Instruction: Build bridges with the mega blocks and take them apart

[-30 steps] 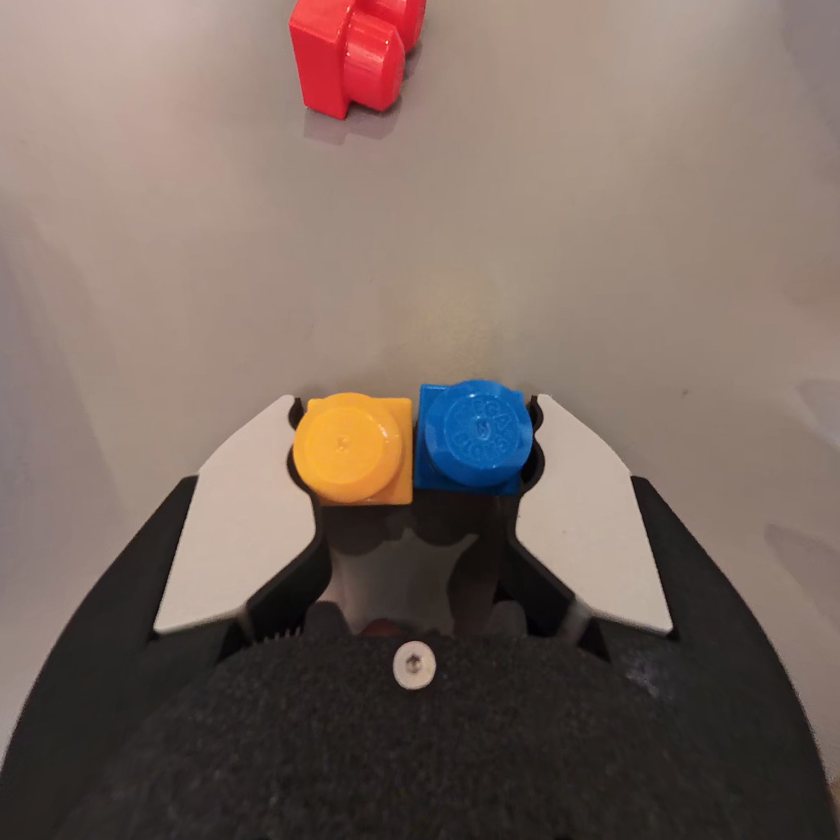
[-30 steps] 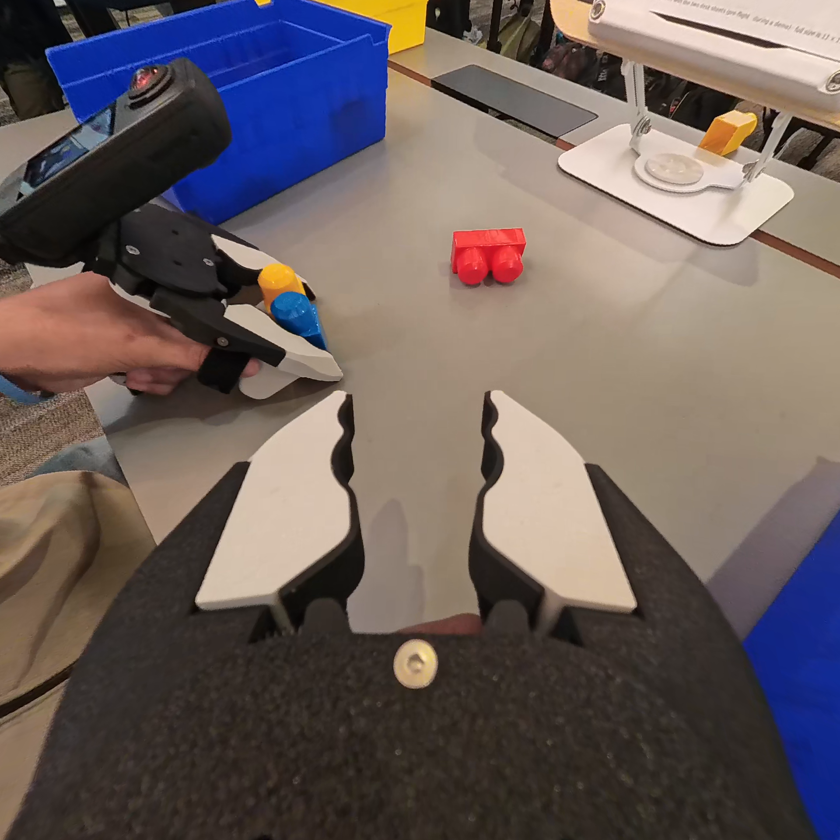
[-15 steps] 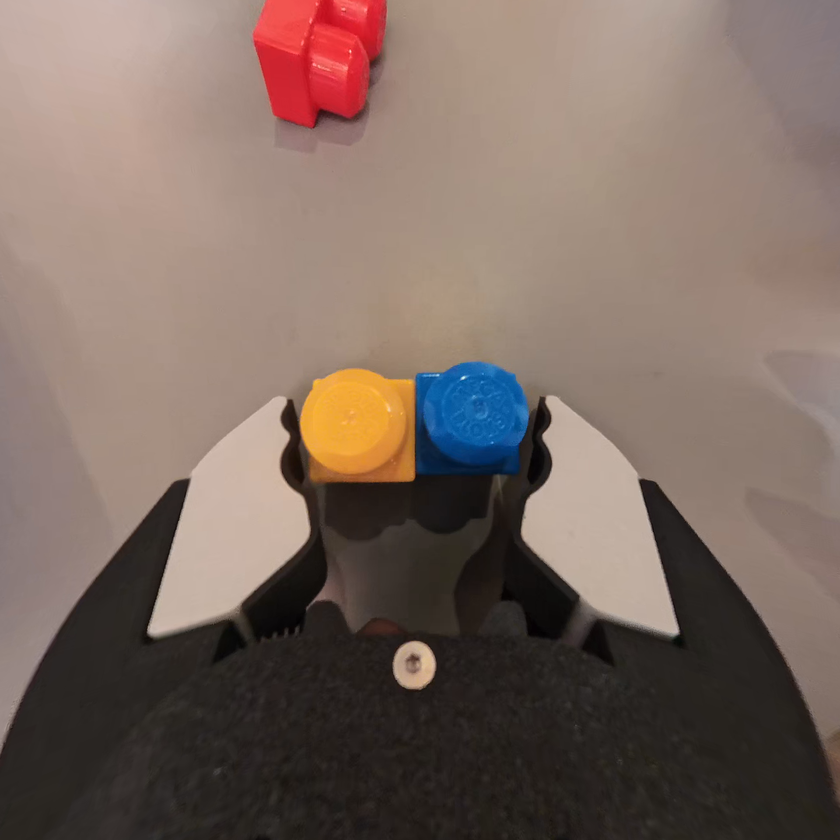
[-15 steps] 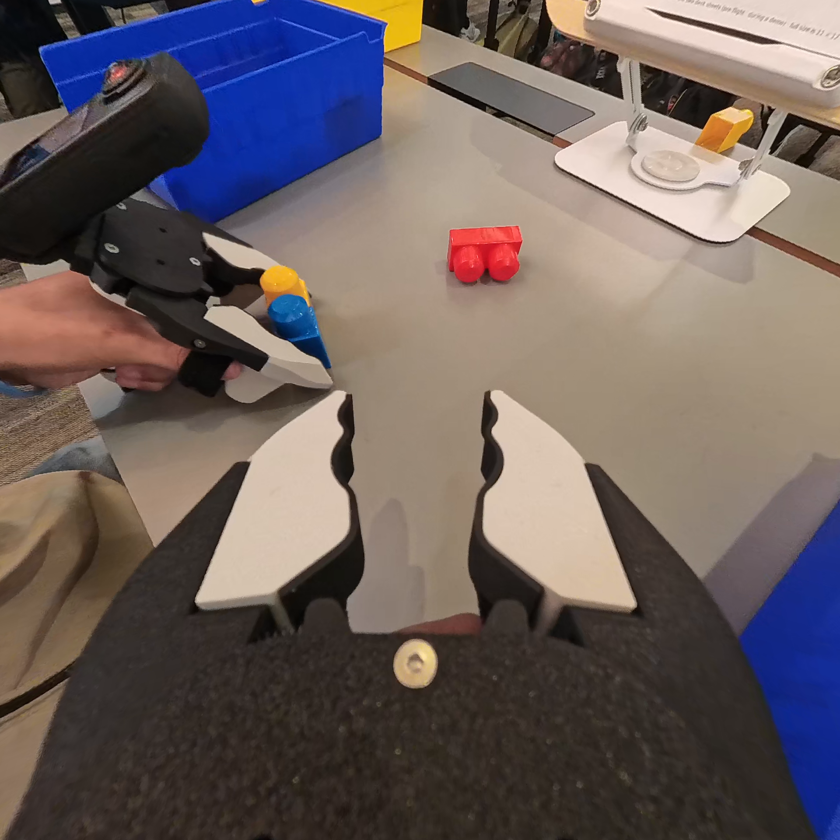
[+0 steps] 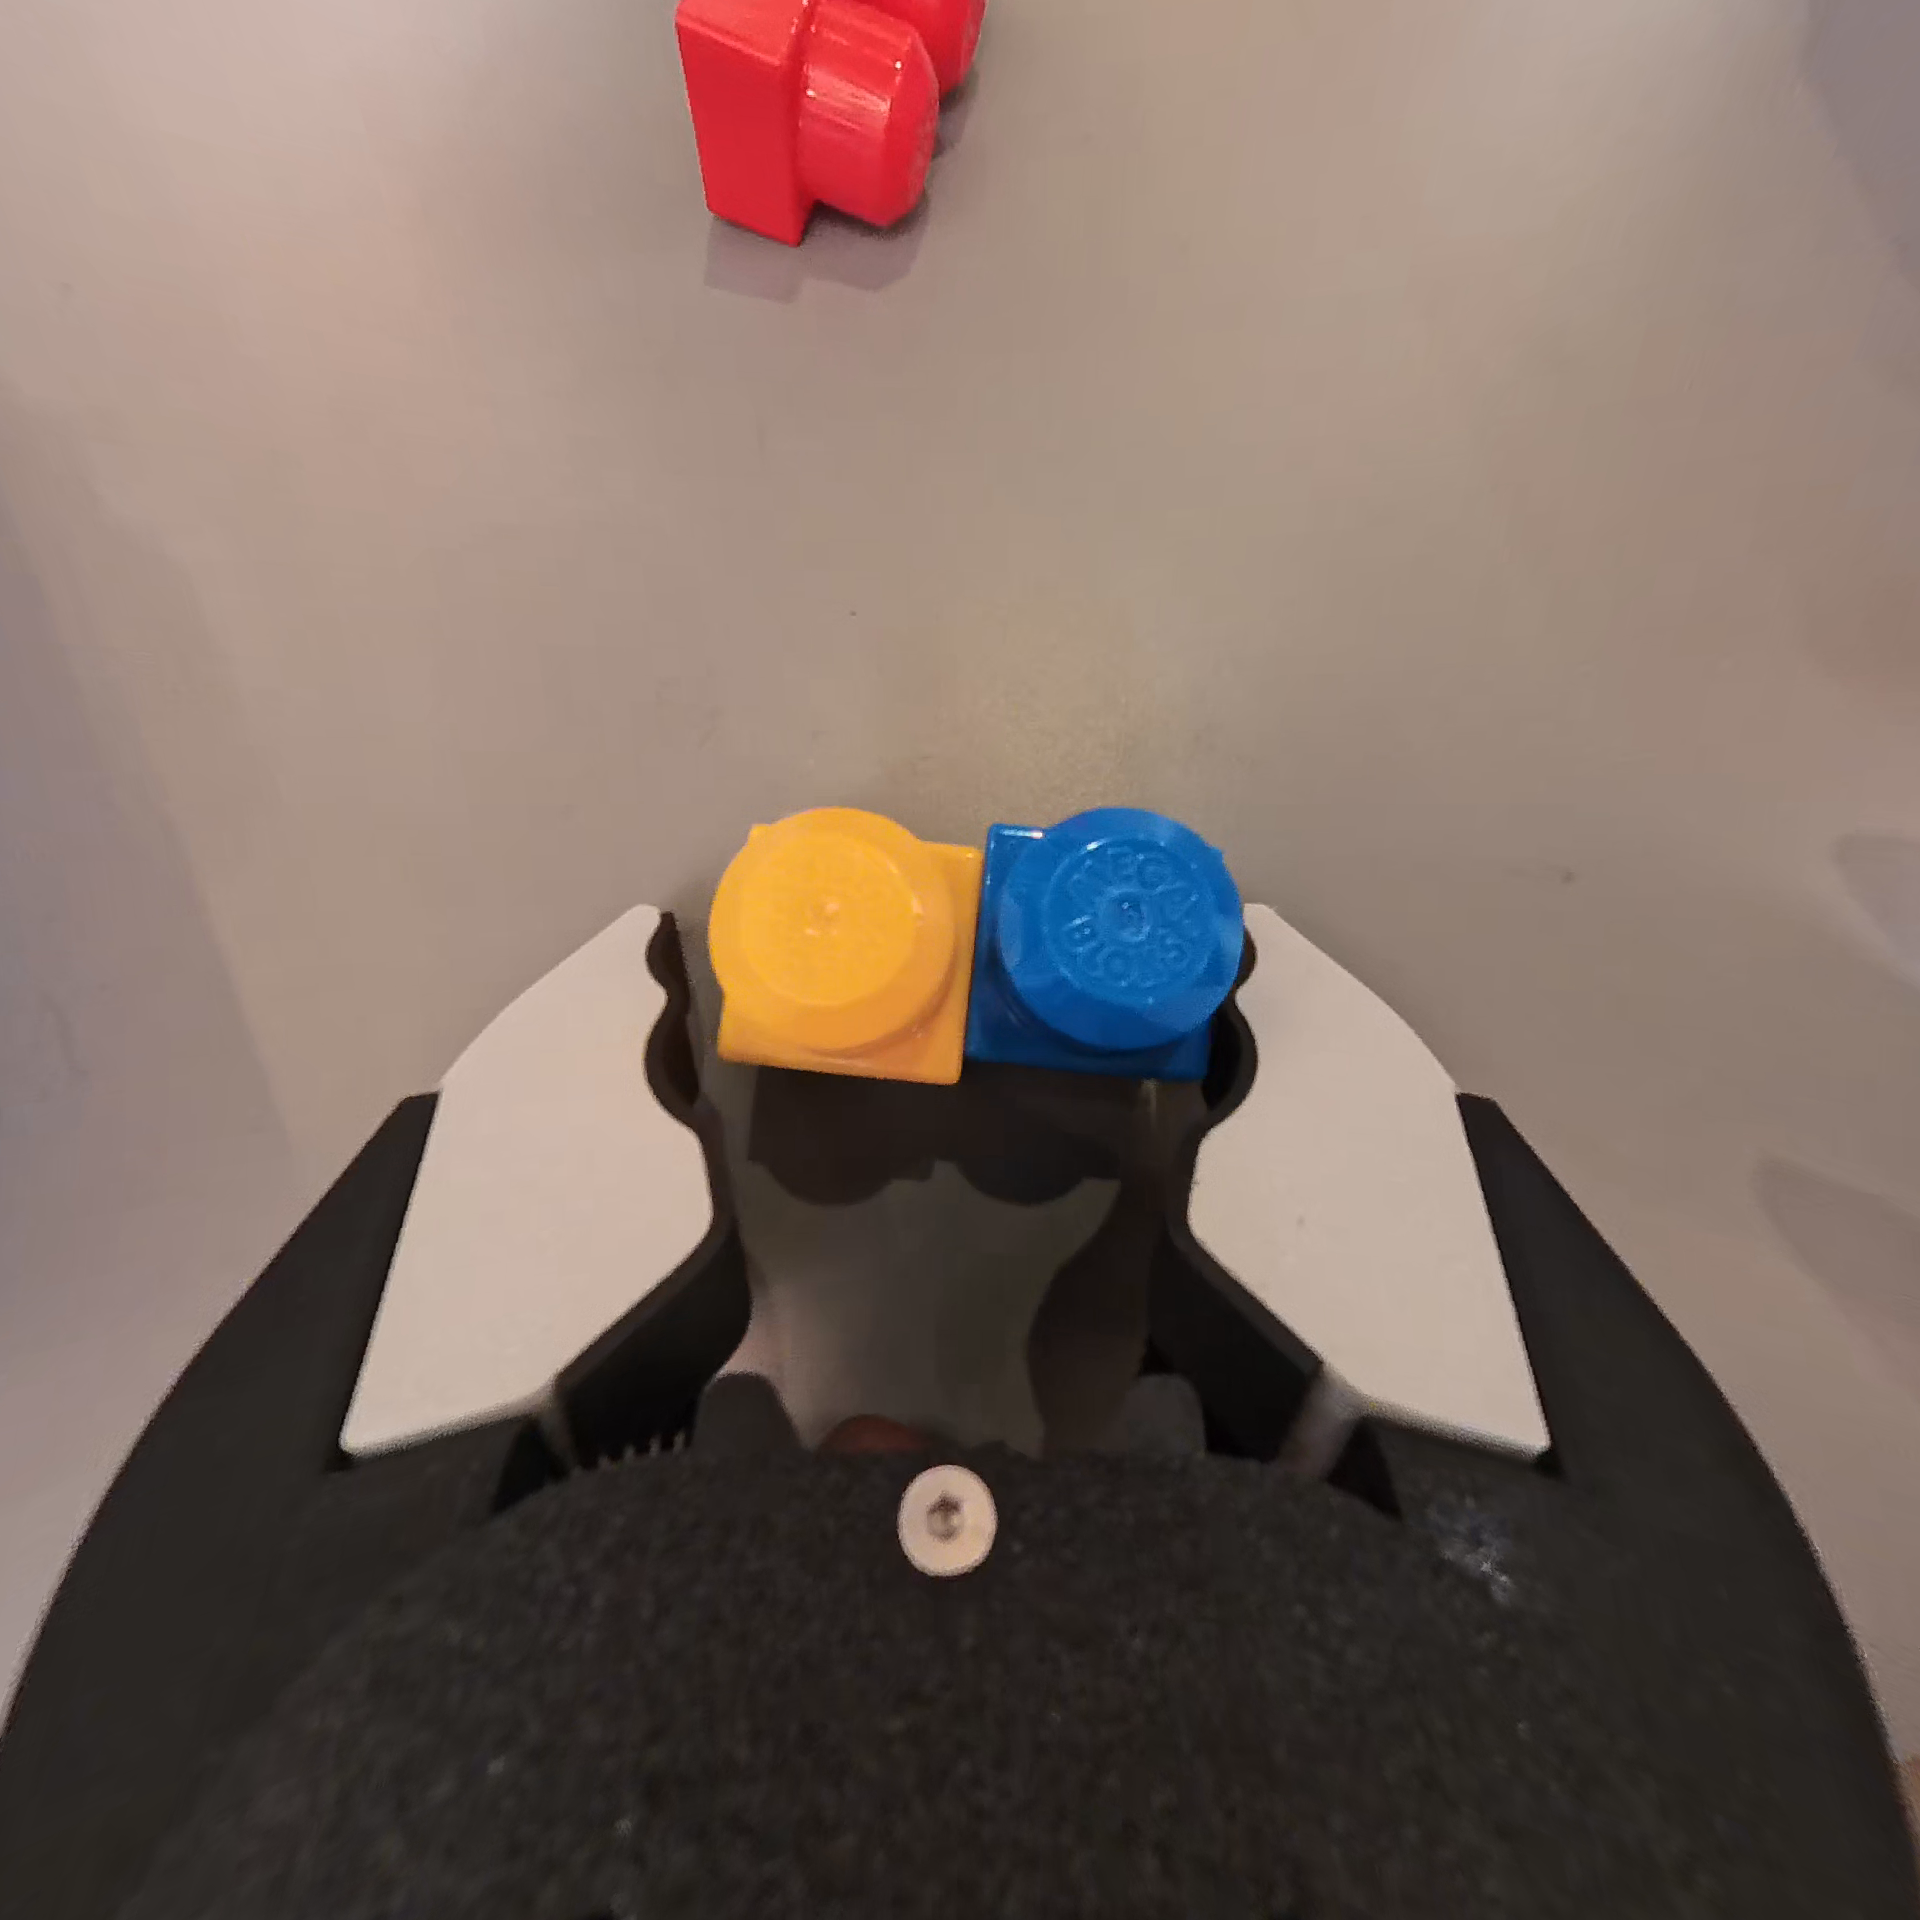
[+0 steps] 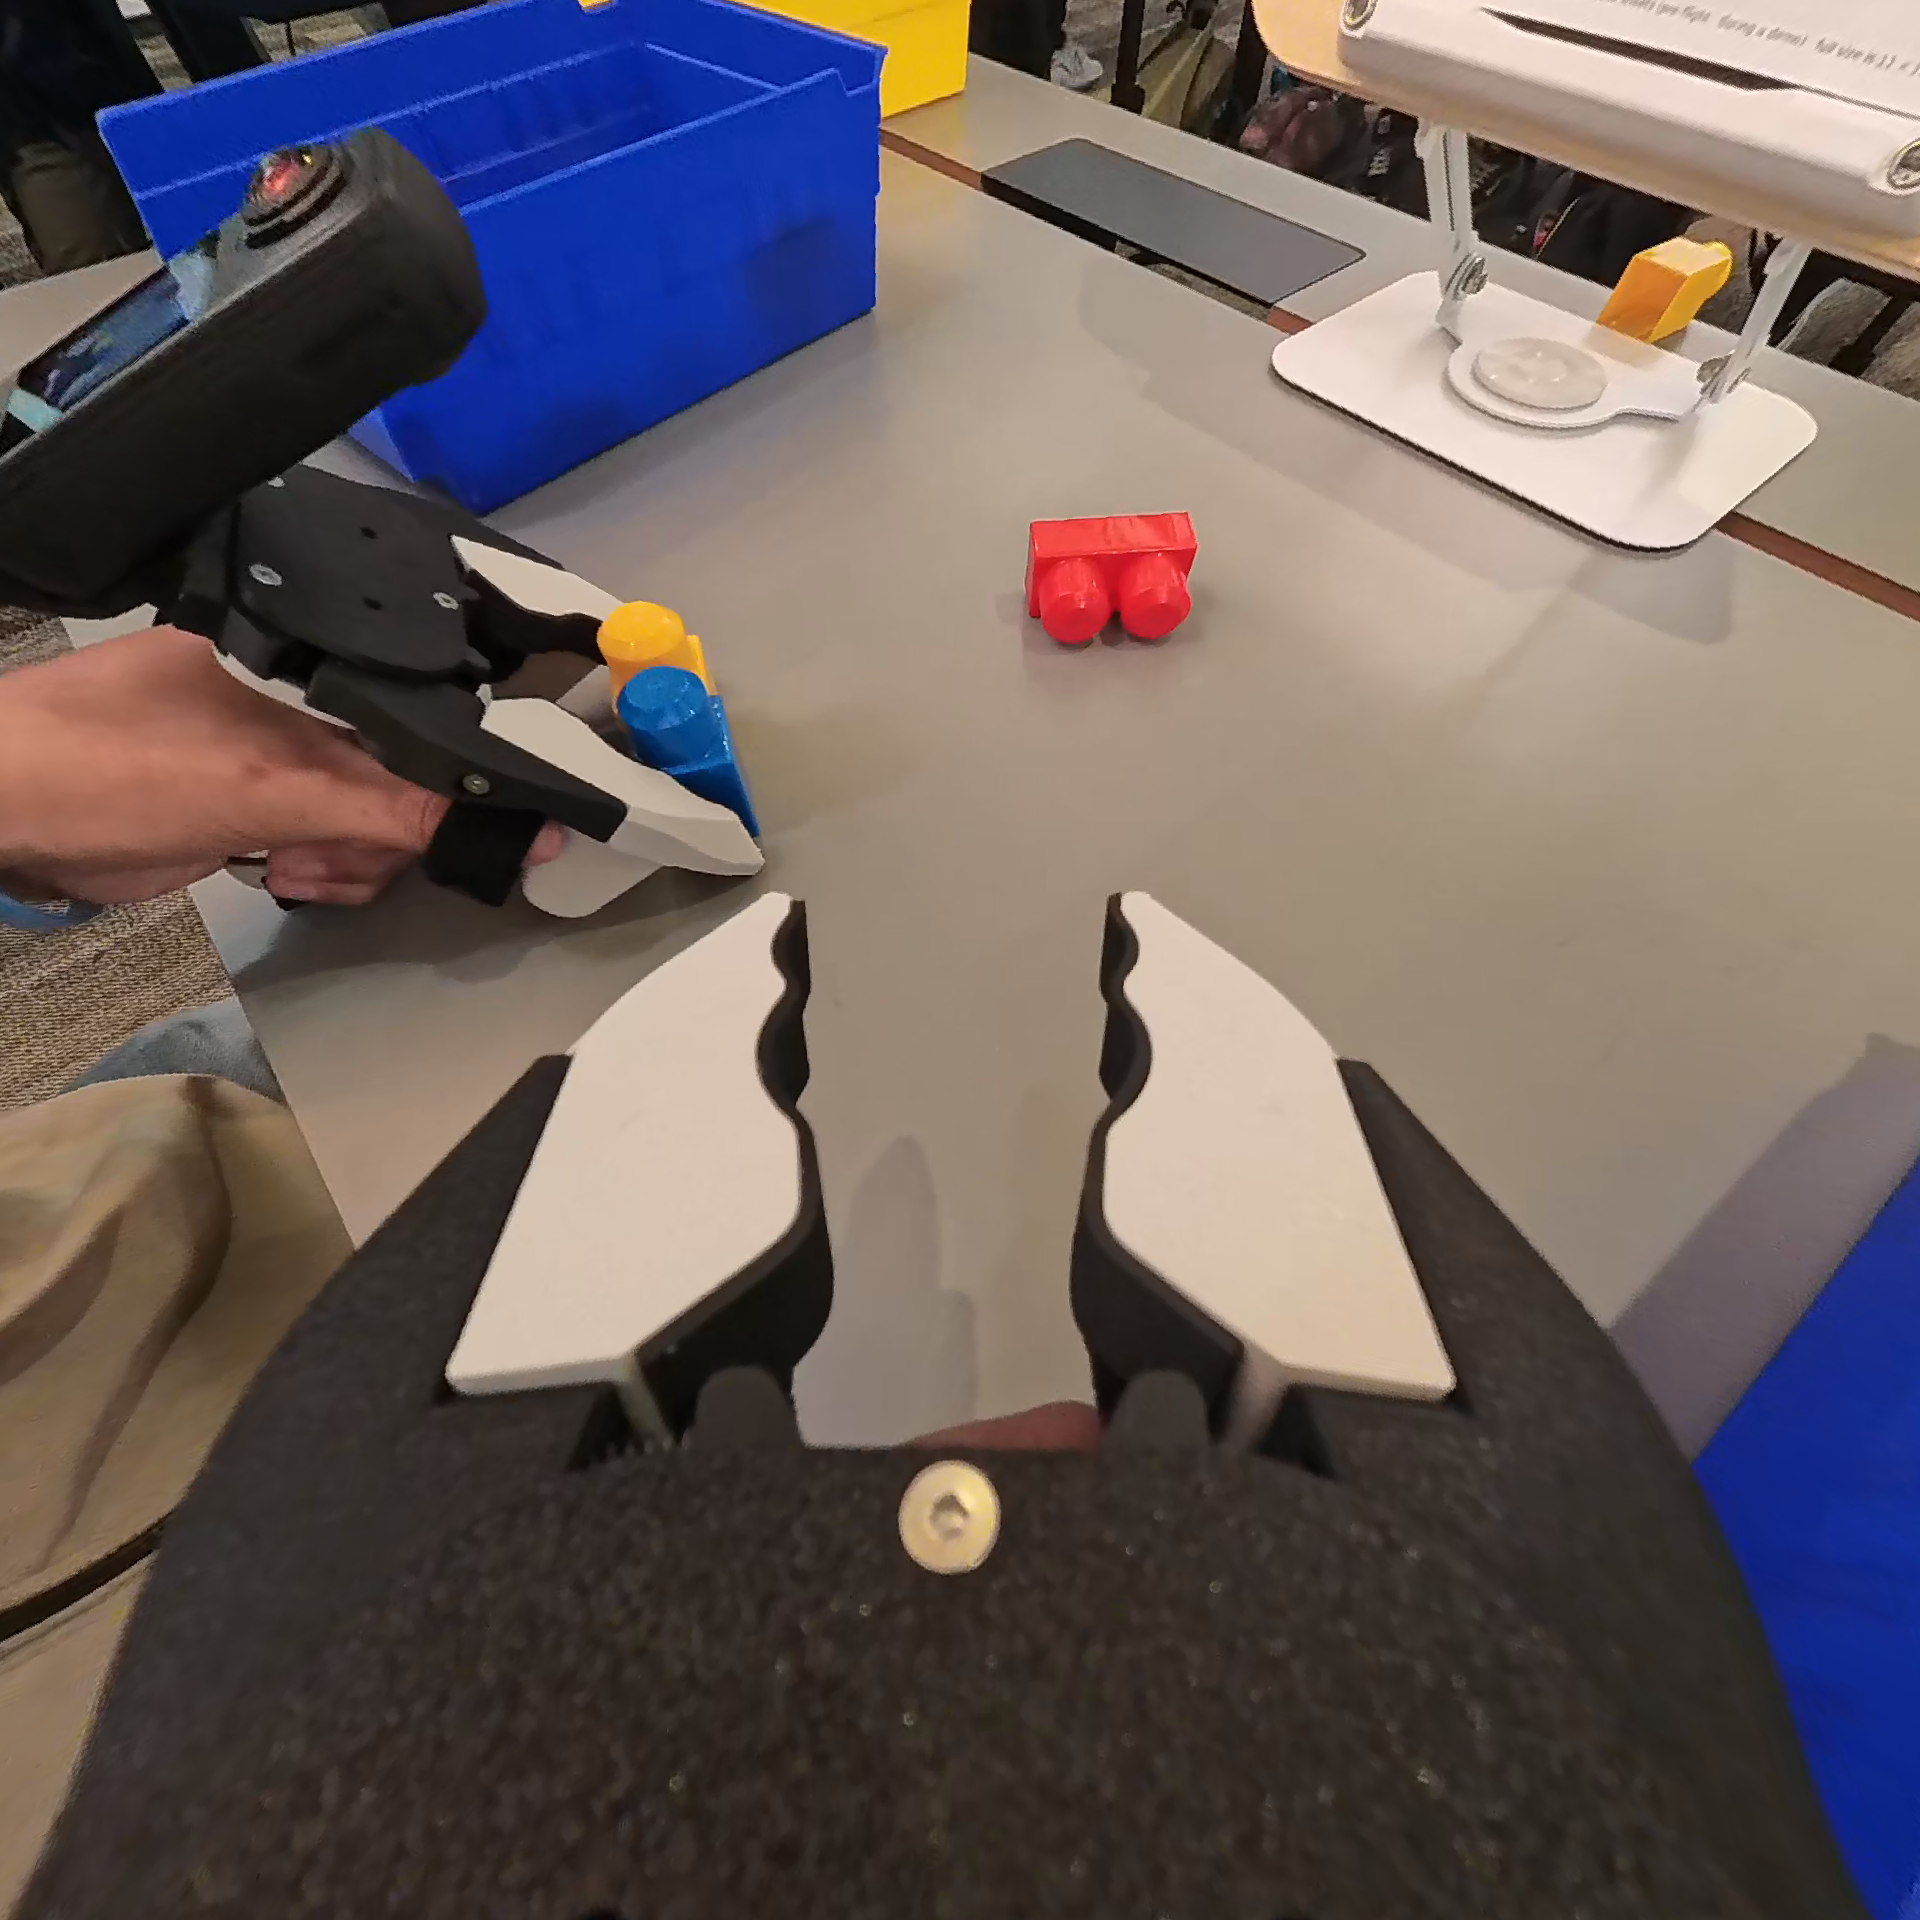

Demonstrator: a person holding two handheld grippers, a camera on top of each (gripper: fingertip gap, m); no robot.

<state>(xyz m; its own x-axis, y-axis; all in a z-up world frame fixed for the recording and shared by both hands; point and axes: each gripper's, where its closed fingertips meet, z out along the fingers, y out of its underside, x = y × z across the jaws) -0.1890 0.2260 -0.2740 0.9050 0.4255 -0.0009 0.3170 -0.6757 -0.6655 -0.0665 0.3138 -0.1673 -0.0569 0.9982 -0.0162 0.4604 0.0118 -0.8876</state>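
Note:
A yellow block [image 5: 831, 945] and a blue block [image 5: 1112, 951] sit side by side, studs toward the left wrist camera, between the fingers of my left gripper [image 5: 951, 920]. Its jaws are open, with a small gap beside the yellow block. In the right wrist view the left gripper [image 6: 681, 732] is low on the grey table [image 6: 1351, 935], around the yellow block [image 6: 649, 639] and the blue block [image 6: 686, 743]. A red two-stud block [image 6: 1112, 577] lies on its side mid-table, and shows at the top of the left wrist view [image 5: 821, 125]. My right gripper [image 6: 956, 904] is open and empty above the table.
A blue bin [image 6: 623, 229] stands at the back left, with a yellow bin [image 6: 894, 52] behind it. A white stand [image 6: 1538, 416] with an orange block [image 6: 1662, 291] is at the back right. A black pad [image 6: 1174, 223] lies behind. A hand [image 6: 156, 769] holds the left gripper near the table's left edge.
My left gripper's jaws have opened slightly off the yellow and blue blocks, leaving a gap by the yellow one. The right gripper has stayed open and nearly still.

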